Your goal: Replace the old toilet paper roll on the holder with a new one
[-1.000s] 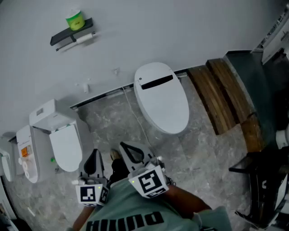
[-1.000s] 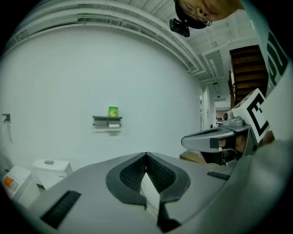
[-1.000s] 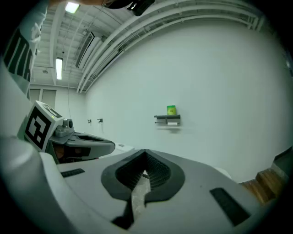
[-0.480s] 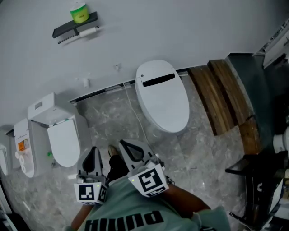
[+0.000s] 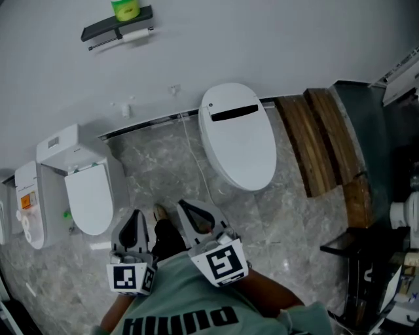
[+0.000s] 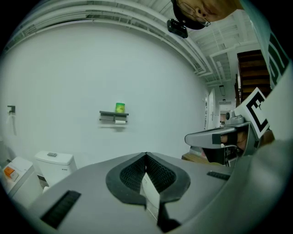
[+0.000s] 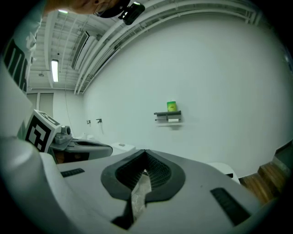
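**Both tongs clenched, well short of the wall holder**

The left tongs (image 5: 136, 216) and the right tongs (image 5: 183, 208) are held side by side, close to the person's green shirt (image 5: 177, 307). Both aim across the marble floor (image 5: 288, 216) toward the white wall (image 5: 262, 46).

In the left gripper view the ribbed pads are pressed together. A thin white strip (image 6: 150, 194) lies along the seam just beneath them. In the right gripper view the jaws are likewise clenched, with a crinkled pale scrap (image 7: 139, 192) in the seam. Whether either piece belongs to the tongs I cannot tell. Neither pair grasps any bathroom item.

The toilet paper roll (image 5: 135, 36) hangs on the dark holder (image 5: 105, 29), mounted on the wall well ahead of both tongs and higher than they point. From the left tongs it sits slightly left of the jaw line; from the right tongs, slightly right of it. A green cylindrical package (image 5: 125, 9) stands on the holder's shelf directly over the roll.

A white toilet (image 5: 239, 141) with its lid down stands ahead and to the right of the right tongs. A smaller toilet (image 5: 86, 203) with a tank sits ahead and to the left of the left tongs. A wooden step (image 5: 321, 141) lies well off to the right of both.
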The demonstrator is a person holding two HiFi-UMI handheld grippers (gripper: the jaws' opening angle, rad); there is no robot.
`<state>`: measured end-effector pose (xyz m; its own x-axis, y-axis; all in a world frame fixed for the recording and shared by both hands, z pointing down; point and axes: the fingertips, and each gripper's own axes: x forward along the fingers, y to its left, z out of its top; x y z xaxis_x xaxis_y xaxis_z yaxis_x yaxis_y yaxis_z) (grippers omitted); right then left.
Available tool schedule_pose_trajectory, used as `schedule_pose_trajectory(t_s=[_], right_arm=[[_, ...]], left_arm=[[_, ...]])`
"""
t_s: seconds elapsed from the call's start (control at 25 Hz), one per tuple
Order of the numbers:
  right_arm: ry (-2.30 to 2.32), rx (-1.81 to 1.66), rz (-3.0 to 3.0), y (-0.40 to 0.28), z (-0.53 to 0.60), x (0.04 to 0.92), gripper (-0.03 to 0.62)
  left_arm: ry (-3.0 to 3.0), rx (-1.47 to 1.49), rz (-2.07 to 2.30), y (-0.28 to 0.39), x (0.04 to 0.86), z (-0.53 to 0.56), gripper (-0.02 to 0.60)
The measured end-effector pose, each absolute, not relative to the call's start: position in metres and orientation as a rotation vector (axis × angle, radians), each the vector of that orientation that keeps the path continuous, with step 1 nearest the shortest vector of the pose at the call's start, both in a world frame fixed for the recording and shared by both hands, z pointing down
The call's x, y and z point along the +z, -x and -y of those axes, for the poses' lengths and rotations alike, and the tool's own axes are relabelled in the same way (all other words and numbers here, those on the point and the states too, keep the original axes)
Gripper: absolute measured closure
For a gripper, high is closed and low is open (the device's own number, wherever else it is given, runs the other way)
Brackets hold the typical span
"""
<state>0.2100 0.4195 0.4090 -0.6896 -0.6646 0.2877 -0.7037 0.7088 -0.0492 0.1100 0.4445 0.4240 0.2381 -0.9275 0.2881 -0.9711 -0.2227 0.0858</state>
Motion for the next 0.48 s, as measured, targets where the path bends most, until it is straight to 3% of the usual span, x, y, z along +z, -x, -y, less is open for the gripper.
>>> schedule_pose_trajectory(t_s=[0.48], right_arm=[[-1.169, 0.203, 2.645, -0.144, -0.359, 0.401, 0.591]], left_arm=[[-2.311, 0.208, 1.724, -0.045, 0.416, -0.385, 0.578]])
